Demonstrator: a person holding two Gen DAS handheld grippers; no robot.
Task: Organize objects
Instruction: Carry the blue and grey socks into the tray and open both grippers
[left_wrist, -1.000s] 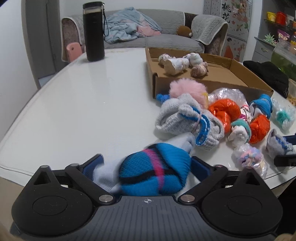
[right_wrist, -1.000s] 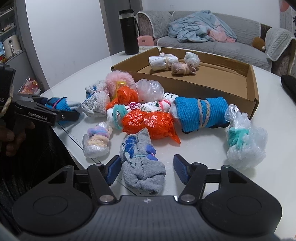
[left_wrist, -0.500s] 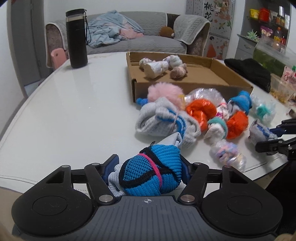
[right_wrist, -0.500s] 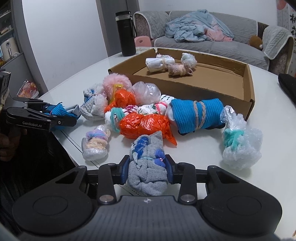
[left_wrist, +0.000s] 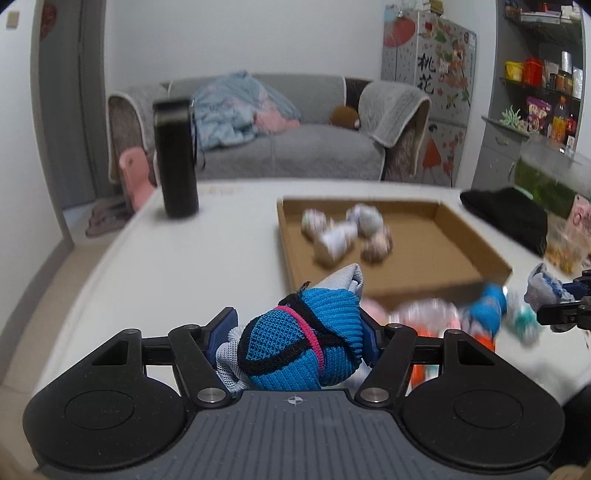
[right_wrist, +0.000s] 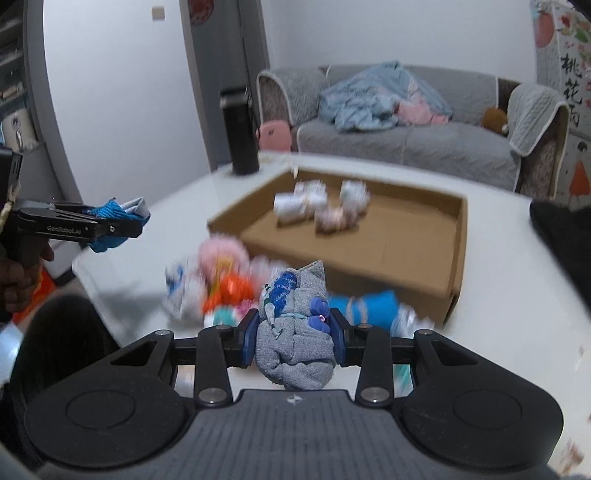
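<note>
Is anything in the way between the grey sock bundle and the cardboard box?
Only the box's near wall. The right gripper holds the grey sock bundle above the pile, so it can pass over. Three bundles sit at the far end.

Blue knit sock bundle (left_wrist: 295, 343): rolled, with pink and black stripes and a pale grey cuff pointing up; raised above the white table (left_wrist: 184, 266).

Grey sock bundle (right_wrist: 295, 347): rolled terry fabric with blue patches and a small purple knot; also raised off the table.

Cardboard tray (right_wrist: 424, 236): open-topped and shallow, resting on the table; three pale rolled bundles (right_wrist: 317, 206) lie grouped in its far part.

Remaining bundles (right_wrist: 221, 288): a blurred, mixed-colour heap just before the tray's near wall.
</note>
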